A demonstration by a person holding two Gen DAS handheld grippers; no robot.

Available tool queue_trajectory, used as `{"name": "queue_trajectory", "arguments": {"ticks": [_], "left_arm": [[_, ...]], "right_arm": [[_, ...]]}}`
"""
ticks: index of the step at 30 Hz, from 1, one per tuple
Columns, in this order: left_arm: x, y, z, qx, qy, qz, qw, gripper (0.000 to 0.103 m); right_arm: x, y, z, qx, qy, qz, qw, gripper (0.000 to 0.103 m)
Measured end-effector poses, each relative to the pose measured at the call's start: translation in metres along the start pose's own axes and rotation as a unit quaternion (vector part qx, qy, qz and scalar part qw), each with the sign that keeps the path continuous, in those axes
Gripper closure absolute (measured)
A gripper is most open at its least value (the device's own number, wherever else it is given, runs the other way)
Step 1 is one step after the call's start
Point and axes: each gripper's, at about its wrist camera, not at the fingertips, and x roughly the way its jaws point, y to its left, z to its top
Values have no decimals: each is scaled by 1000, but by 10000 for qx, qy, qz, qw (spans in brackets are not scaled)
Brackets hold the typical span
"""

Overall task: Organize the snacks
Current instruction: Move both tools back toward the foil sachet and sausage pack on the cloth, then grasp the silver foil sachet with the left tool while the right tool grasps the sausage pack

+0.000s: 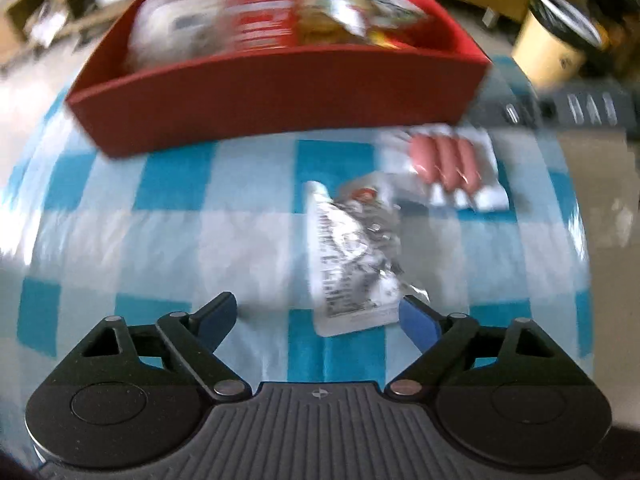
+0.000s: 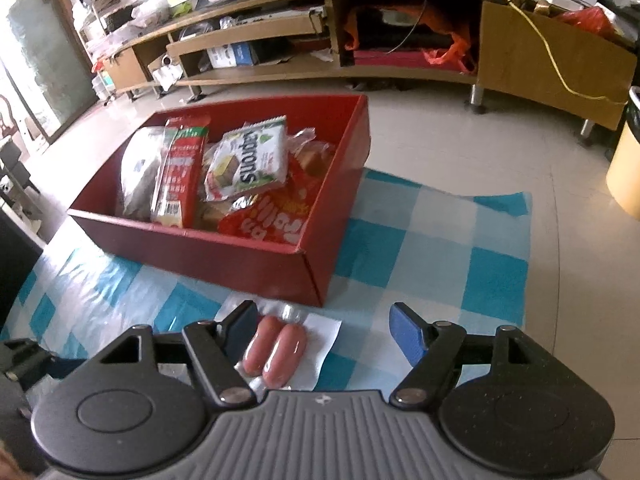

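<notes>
A red cardboard box (image 1: 280, 96) (image 2: 240, 256) holding several snack packs stands on a blue-and-white checked cloth (image 1: 160, 220) (image 2: 440, 240). In front of it lie a crinkled silver snack packet (image 1: 352, 256) and a clear pack of pink sausages (image 1: 448, 164) (image 2: 280, 348). My left gripper (image 1: 316, 312) is open just above the cloth. The silver packet's near end lies between its fingers, close to the right one. My right gripper (image 2: 324, 316) is open over the sausage pack, which lies beside its left finger. The left wrist view is blurred.
A long wooden TV cabinet (image 2: 360, 68) with cluttered shelves runs along the back. A yellow bin (image 1: 552, 48) (image 2: 628, 160) stands on the tiled floor to the right. The cloth ends a little right of the box.
</notes>
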Motion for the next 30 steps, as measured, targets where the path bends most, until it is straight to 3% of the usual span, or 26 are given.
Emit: {"name": "queue_trajectory", "arguments": {"ticks": [2,4,10,13,14,15,24,30], "left_arm": [[1,6,6,-373,-17,-91,9993,10],[4,-3,12,-355,-108,-133,9992,9],[20,-36,29,-280,-219,525,9980,9],[15,-40,24,-93,-378,547,9977,30],[12,-38,23,-31,-376,500,9980,40],[10,-35,22,-34,-348,441,9984,43],[-8,9,7,-6,-63,216,9997,47],[-9,22,6,-220,-7,-77,9997,47]], "right_arm": [[2,2,-1,-18,28,0,10000,32],[2,3,-2,-26,44,17,10000,31],[7,-4,-3,55,114,-47,9999,31],[9,-4,-3,22,143,-41,9999,31],[9,-4,-3,16,150,-37,9999,31],[10,-3,-3,10,157,-32,9999,31],[24,3,-4,-80,344,0,9994,31],[36,4,2,372,439,70,9983,21]]}}
